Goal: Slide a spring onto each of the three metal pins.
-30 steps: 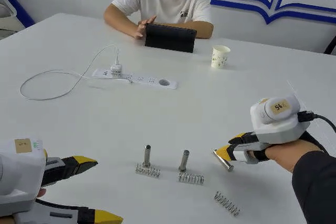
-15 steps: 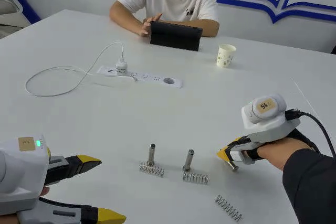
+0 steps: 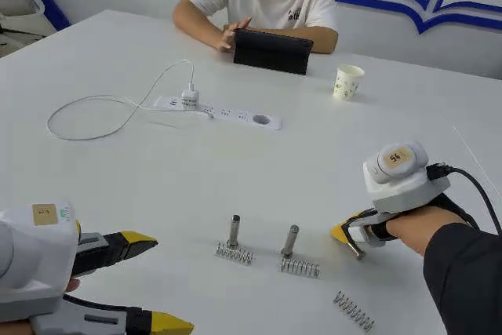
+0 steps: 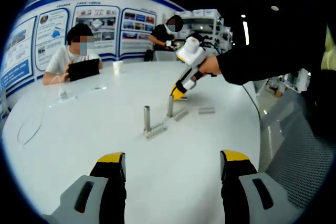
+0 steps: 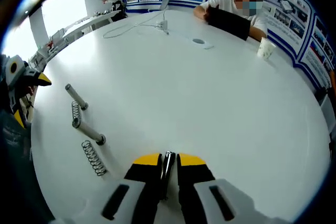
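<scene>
Two metal pins [image 3: 234, 231] [image 3: 290, 239] stand upright on the white table [image 3: 235, 170]. A spring [image 3: 234, 253] lies at the foot of the left pin and a second spring [image 3: 300, 267] at the foot of the other. A third spring [image 3: 353, 311] lies loose nearer me on the right. My right gripper [image 3: 349, 237] is shut on a third metal pin [image 5: 167, 166], held low over the table to the right of the standing pins. My left gripper [image 4: 172, 157] is open and holds nothing, at the near left, apart from the pins [image 4: 147, 118].
A power strip [image 3: 227, 115] with a white cable [image 3: 102, 111] lies mid-table. A paper cup [image 3: 347, 81] stands at the far right. A person sits at the far edge with a dark tablet [image 3: 273, 50]. Bare table surrounds the pins.
The head camera has shifted, so the whole scene sits a little lower and to the right. My right gripper has tipped its pin steeper, close to the table. The left gripper stays open.
</scene>
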Available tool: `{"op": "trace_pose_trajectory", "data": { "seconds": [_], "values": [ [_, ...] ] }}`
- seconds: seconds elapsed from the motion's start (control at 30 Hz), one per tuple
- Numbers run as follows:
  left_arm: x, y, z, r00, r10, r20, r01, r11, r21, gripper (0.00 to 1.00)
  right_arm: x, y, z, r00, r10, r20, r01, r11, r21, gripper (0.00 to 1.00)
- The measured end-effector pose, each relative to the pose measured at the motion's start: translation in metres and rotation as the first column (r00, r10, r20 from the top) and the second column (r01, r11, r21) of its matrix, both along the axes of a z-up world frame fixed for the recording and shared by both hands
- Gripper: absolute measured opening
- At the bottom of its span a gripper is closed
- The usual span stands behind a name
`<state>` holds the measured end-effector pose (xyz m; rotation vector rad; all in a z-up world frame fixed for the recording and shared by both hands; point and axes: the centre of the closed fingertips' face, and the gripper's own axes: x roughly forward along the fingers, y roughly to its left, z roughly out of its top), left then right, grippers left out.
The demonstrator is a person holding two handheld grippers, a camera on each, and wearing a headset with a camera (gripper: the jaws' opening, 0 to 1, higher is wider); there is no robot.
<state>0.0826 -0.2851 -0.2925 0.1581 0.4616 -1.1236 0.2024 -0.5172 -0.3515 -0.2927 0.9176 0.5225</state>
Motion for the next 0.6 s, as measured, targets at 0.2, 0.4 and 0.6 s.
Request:
{"op": "trace_pose_trajectory", "data": {
  "seconds": [0.2, 0.4, 0.6],
  "values": [
    [0.0006, -0.0003, 0.0005, 1.000, 0.000, -0.003, 0.000, 1.000, -0.004, 0.75, -0.0011, -0.0010, -0.0012, 1.000, -0.007, -0.012, 0.007, 1.000, 0.009, 0.12],
    [0.0009, -0.0017, 0.0019, 1.000, -0.001, -0.003, 0.001, 1.000, -0.006, 0.75, -0.0010, -0.0012, -0.0013, 0.999, -0.024, -0.030, 0.025, 1.000, 0.017, 0.11],
    [0.0007, -0.0020, 0.0019, 1.000, -0.002, -0.003, 0.002, 1.000, -0.006, 0.74, -0.0008, -0.0014, -0.0018, 0.997, -0.067, -0.039, 0.068, 0.997, 0.024, 0.09]
  ]
}}
